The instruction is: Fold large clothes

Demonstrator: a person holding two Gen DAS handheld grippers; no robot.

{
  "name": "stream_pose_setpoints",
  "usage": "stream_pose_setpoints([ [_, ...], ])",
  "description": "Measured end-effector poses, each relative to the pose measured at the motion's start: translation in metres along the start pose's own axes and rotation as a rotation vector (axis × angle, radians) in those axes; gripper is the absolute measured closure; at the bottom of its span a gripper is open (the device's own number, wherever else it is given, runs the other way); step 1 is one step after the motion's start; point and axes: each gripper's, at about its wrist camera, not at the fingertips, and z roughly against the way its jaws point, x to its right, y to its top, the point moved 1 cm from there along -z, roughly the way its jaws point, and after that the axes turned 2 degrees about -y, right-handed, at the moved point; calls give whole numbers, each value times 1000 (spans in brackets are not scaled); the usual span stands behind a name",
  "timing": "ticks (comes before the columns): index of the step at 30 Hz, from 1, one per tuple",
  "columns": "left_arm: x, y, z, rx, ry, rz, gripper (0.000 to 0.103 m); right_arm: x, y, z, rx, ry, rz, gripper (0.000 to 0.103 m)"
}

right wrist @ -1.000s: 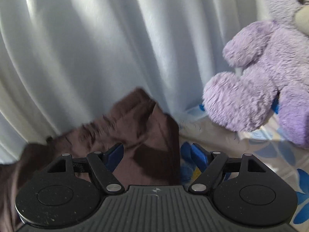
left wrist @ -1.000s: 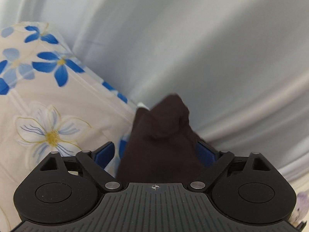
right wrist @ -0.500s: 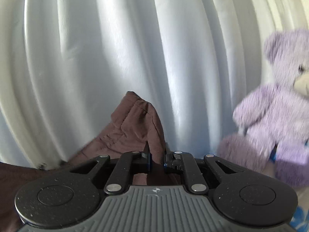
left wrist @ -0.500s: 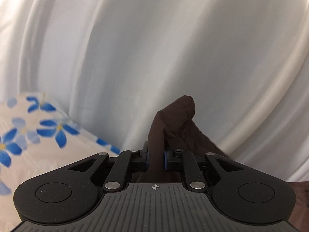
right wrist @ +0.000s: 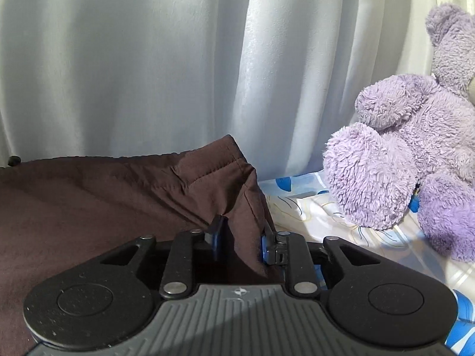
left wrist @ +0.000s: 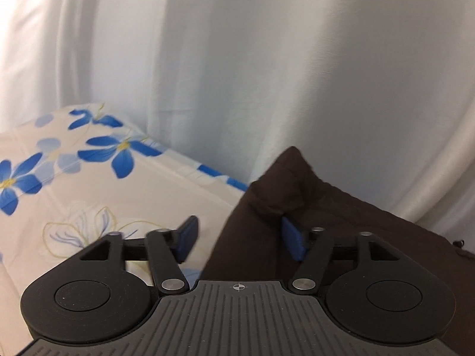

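Note:
A dark brown garment (left wrist: 341, 219) lies on the floral bedsheet (left wrist: 89, 195). In the left wrist view my left gripper (left wrist: 239, 237) is open; a corner of the garment stands between its blue pads, nearer the right pad (left wrist: 292, 241). In the right wrist view the garment (right wrist: 104, 195) spreads to the left, and its hemmed corner rises between my right gripper's (right wrist: 239, 241) fingers. The jaws stand partly apart around the cloth, no longer pinching it tight.
A white curtain (left wrist: 267, 59) hangs right behind the bed edge in both views (right wrist: 148, 59). A purple plush bear (right wrist: 415, 148) sits on the bedsheet (right wrist: 371, 237) to the right of my right gripper.
Half a second ago both grippers were shut on garment corners held up. Now both are lower, the left jaws have opened wide and the right jaws have opened partly; the garment rests on the bed.

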Motion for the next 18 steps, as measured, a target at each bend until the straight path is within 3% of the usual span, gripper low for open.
stream_pose_setpoints([
  [3,-9,10,11,-24,-13,35,30,5,6,2,-15,1,-8,62],
  [4,-10,13,22,2,-4,26,30,9,9,4,-31,11,-28,52],
  [6,-5,20,48,85,39,-22,30,26,19,25,-11,14,-80,49],
  [8,16,25,68,148,63,-43,28,27,29,53,86,37,-106,50],
  [9,35,26,77,156,23,-52,27,18,36,65,125,77,-110,56],
  [10,57,26,80,155,-47,-74,25,4,42,73,136,130,-106,69],
  [12,106,19,82,142,-174,-147,15,-43,51,78,99,296,-64,83],
  [13,130,13,80,134,-203,-187,14,-68,53,79,75,378,-31,86],
  [15,175,-2,70,130,-181,-292,14,-123,49,78,46,513,63,87],
  [18,207,-27,45,111,-182,-383,14,-175,30,63,23,535,165,87],
])
